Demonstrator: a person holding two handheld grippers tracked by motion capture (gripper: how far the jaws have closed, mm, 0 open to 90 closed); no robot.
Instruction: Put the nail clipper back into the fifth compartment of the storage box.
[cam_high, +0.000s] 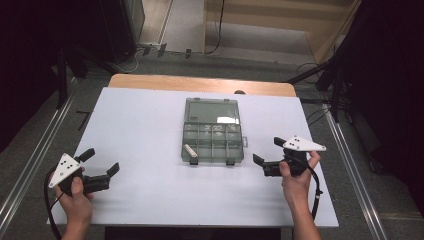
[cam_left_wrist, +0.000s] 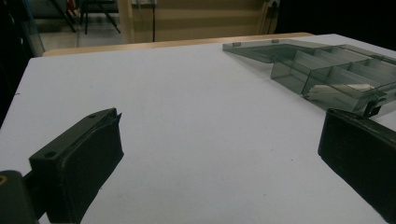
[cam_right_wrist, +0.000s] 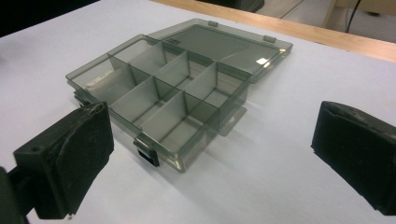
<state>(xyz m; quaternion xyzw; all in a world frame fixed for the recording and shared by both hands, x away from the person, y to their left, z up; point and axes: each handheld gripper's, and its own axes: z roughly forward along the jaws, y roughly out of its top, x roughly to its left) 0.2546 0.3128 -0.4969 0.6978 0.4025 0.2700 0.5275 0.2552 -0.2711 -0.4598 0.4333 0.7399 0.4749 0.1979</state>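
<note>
Mid-bench (cam_high: 135, 120), the box (cam_high: 212, 142) lies open, lid folded away to the far side, one white piece (cam_high: 190, 150) in its near-left cell. Our left gripper (cam_high: 102, 167) and right gripper (cam_high: 265, 150) flank it, fingers apart, empty. We judge closing the lid is next: approach slowly, squarely.

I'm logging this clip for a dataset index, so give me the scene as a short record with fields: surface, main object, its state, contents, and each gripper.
surface: white table top with a wooden far edge
main object: translucent grey plastic compartment box, near the table's middle
state: lid open, lying flat behind the tray
contents: one small white piece in the near-left compartment; the other compartments look empty
left gripper: open, holding nothing, left of the box
right gripper: open, holding nothing, right of the box
</note>
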